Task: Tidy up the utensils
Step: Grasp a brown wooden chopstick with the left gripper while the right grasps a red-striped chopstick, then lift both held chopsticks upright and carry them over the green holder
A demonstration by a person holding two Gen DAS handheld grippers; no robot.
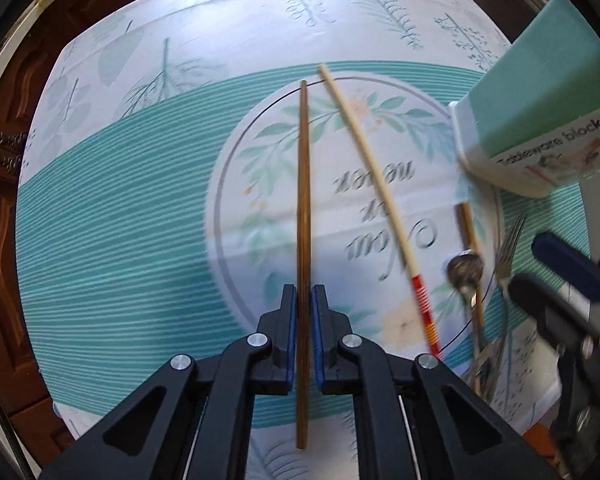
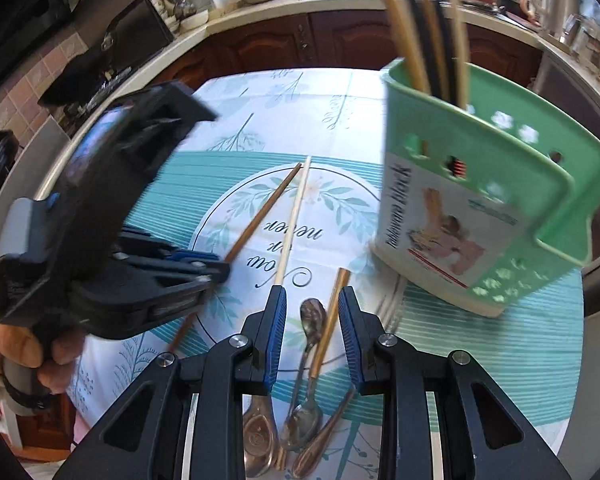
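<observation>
My left gripper (image 1: pixel 304 294) is shut on a dark brown chopstick (image 1: pixel 303 200), which lies along the tablecloth; the right wrist view shows this gripper (image 2: pixel 216 272) with the same chopstick (image 2: pixel 260 220). Beside it lies a pale chopstick (image 1: pixel 364 160) with a red-striped end. My right gripper (image 2: pixel 312 294) stands open over a pile of spoons (image 2: pixel 312 316) and a gold-handled utensil (image 2: pixel 332 320), its pads touching neither. A fork (image 1: pixel 508 248) lies next to the right gripper (image 1: pixel 530 262). A green utensil holder (image 2: pixel 480 200) with several chopsticks in it stands at the right.
A white and teal printed tablecloth (image 1: pixel 120 220) covers the small table. Dark wooden cabinets (image 2: pixel 280 44) and a kitchen counter (image 2: pixel 340 0) with pots run behind it. A person's hand (image 2: pixel 16 348) holds the left gripper's handle at the left edge.
</observation>
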